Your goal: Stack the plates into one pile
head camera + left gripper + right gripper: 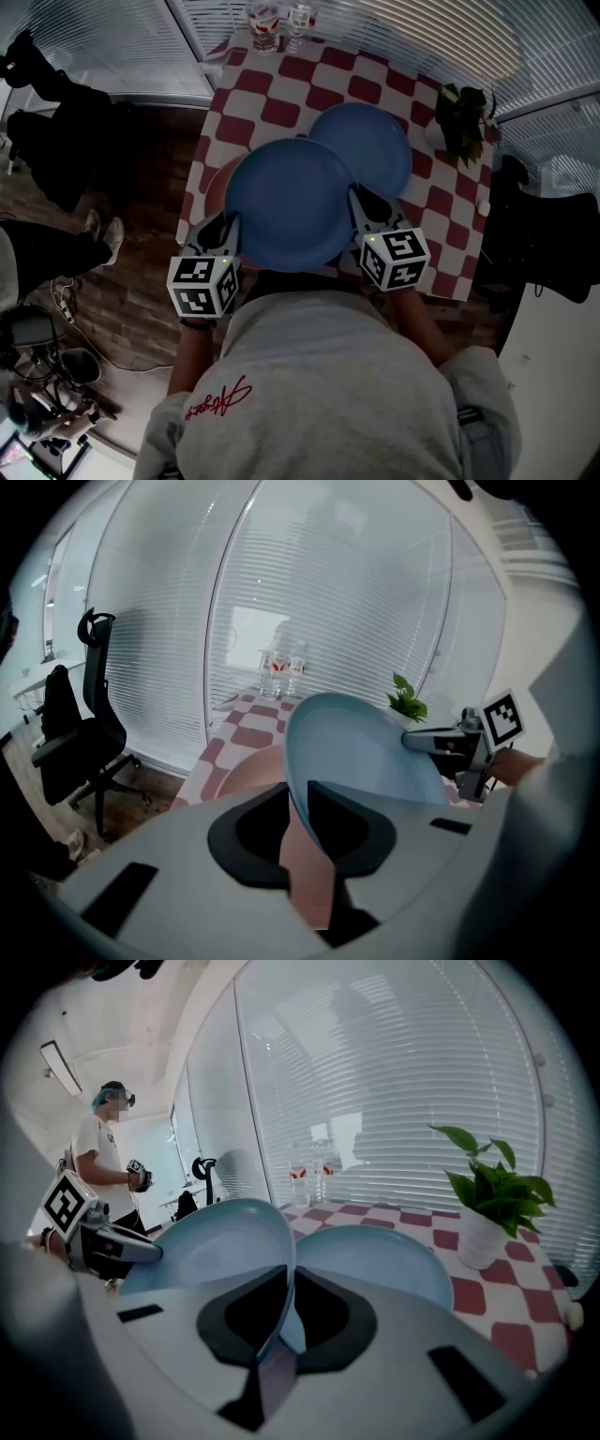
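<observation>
A blue plate (pixel 289 204) hangs above the near side of the checked table (pixel 281 112), held by its rim on both sides. My left gripper (pixel 228 236) is shut on its left rim, and my right gripper (pixel 364 210) is shut on its right rim. In the left gripper view the rim of the plate (pixel 356 752) runs between the jaws of the left gripper (pixel 298 808). The right gripper (pixel 284 1307) pinches the same held plate (pixel 216 1246). A second blue plate (pixel 373 145) lies on the table just beyond. A pinkish plate (pixel 216 185) shows under the held one at the left.
Glasses and a small bottle (pixel 279 23) stand at the table's far edge. A potted plant (pixel 462 117) sits at the right edge. A black office chair (pixel 80 724) stands on the floor to the left. Another person (pixel 108 1157) stands off to one side.
</observation>
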Demonstrator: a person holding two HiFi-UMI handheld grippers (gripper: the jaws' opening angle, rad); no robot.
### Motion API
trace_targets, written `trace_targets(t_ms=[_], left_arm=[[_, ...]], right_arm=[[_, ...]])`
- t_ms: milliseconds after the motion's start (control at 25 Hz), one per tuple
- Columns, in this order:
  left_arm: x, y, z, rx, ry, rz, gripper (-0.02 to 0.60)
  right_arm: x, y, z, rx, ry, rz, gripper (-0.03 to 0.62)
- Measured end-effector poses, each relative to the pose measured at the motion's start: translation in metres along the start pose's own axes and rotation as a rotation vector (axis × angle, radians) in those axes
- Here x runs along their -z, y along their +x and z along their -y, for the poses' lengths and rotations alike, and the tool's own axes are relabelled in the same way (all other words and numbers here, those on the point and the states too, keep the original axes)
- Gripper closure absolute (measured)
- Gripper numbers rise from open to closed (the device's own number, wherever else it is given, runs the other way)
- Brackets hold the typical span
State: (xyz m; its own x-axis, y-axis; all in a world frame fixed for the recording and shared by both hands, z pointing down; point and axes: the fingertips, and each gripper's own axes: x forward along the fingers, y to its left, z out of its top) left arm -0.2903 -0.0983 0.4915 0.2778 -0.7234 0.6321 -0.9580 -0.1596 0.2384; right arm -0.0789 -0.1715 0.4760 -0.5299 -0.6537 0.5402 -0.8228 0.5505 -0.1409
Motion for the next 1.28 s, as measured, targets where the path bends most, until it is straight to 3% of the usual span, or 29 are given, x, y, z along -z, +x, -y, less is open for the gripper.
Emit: trace_targets(t_ms=[440, 840, 1280], left_arm=[[0.013, -0.004, -0.042, 0.011, -0.006, -0.037, 0.511], [0.023, 0.002, -0.055, 0.015, -0.008, -0.075, 0.511], [0.031, 0.003, -0.063, -0.005, 0.029, -0.102, 0.511]], right_arm=[[0.01, 0.027, -0.035, 0.004, -0.008, -0.035, 0.563], [0.022, 0.039, -0.04, 0.019, 0.003, -0.071, 0.562], [0.033, 0.043, -0.049, 0.03, -0.07, -0.113, 0.56]])
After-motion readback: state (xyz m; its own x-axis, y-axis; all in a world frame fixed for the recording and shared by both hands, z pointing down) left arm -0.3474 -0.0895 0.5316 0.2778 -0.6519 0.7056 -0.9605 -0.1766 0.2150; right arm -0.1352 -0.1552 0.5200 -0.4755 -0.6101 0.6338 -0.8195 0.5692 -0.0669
